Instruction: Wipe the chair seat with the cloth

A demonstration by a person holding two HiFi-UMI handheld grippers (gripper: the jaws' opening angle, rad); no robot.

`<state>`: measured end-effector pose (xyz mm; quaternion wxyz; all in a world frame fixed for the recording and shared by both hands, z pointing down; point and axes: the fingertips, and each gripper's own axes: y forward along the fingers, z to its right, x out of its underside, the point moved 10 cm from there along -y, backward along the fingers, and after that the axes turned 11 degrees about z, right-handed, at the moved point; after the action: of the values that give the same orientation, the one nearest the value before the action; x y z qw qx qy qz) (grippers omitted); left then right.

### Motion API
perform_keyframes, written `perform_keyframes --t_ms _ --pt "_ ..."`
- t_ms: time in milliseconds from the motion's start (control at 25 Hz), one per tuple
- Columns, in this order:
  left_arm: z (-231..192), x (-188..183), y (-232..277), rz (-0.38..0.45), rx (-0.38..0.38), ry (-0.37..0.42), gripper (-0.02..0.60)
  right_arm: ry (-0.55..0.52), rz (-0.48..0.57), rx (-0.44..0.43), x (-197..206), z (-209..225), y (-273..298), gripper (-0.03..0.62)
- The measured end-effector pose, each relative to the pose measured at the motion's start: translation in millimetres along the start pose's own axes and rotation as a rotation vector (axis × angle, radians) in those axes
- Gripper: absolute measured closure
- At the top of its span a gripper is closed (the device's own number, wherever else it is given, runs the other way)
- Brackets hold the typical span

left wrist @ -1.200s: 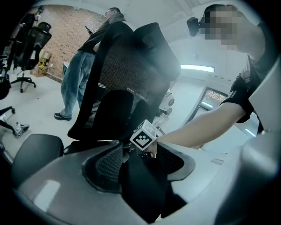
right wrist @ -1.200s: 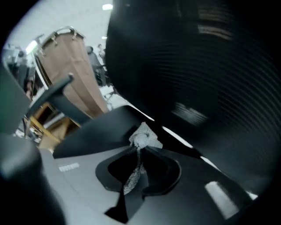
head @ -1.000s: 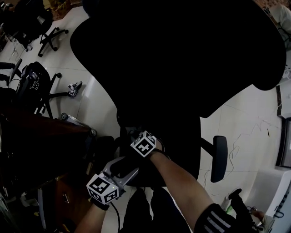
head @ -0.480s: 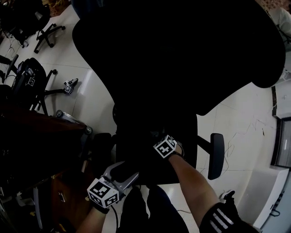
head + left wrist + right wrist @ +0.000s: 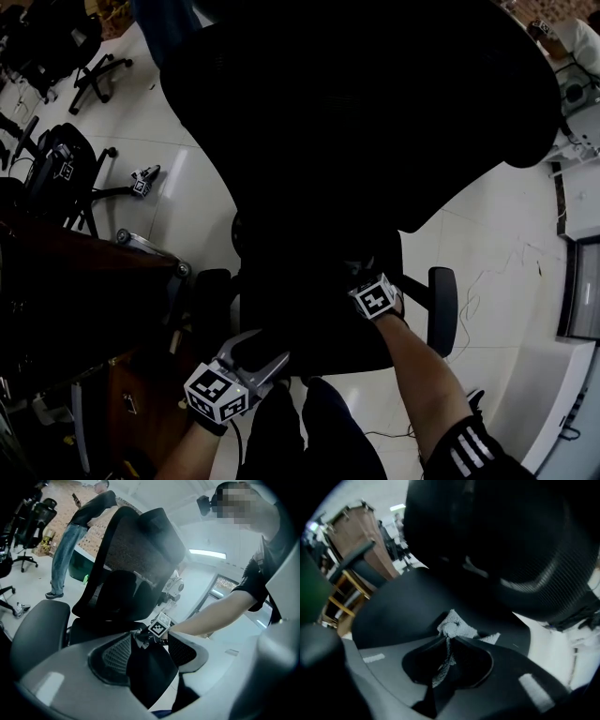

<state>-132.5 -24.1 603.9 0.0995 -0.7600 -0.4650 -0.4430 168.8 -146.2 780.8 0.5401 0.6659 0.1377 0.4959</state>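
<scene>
Nearest, the left gripper [image 5: 255, 354] hangs at the near edge of the chair seat [image 5: 401, 604], its jaws spread and nothing between them. Just beyond, toward the seat's right side, the right gripper [image 5: 449, 638] has its jaws pressed together on a bunched fold of the cloth [image 5: 457, 627]. The rest of the cloth lies on the seat ahead of the jaw tips. It looks like pale terry, so it is probably light, soft and limp, and apt to crumple rather than slide flat. A deep pinch on a gathered fold, leaving a loose flap to drag, should suit it. Behind rises the backrest [image 5: 375, 112]. Count: one cloth, two grippers, one chair being wiped, and two other chairs [image 5: 61, 164] far left on the floor
</scene>
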Motion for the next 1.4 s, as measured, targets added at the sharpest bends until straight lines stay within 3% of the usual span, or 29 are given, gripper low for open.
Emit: perform_keyframes --t_ms 240,360,480,680,920,1160,1280,1400 --pt "-2.5 1.0 -25.6 -0.013 -0.043 0.004 0.313 -0.106 0.143 -0.256 -62.6 -143.0 23.7 0.548" --pt "-6.4 3.9 -34.5 -0.015 -0.062 0.005 0.313 -0.186 0.11 -0.35 -67.4 -205.8 43.1 0.548" --pt "-8.9 9.2 -35.8 -0.018 -0.07 0.001 0.313 -0.245 0.057 -0.375 -53.0 -233.4 56.5 0.549" --pt "-6.1 18.4 -30.4 -0.025 -0.058 -0.013 0.313 -0.232 -0.021 -0.337 -4.7 -199.7 49.7 0.549" --pt "5.5 23.6 -18.4 -0.058 -0.011 -0.01 0.313 -0.242 -0.108 -0.209 55.7 -112.1 13.4 0.549" --pt "20.5 26.5 -6.9 -0.078 0.035 0.002 0.313 -0.212 -0.183 -0.083 88.3 -48.3 -20.1 0.549" --pt "24.0 27.2 -11.6 -0.08 0.036 0.007 0.313 -0.175 -0.149 -0.059 80.2 -47.5 -30.0 0.549" --pt "22.6 27.1 -24.4 -0.09 0.024 0.021 0.313 -0.096 -0.013 -0.104 47.9 -79.2 -34.9 0.549"
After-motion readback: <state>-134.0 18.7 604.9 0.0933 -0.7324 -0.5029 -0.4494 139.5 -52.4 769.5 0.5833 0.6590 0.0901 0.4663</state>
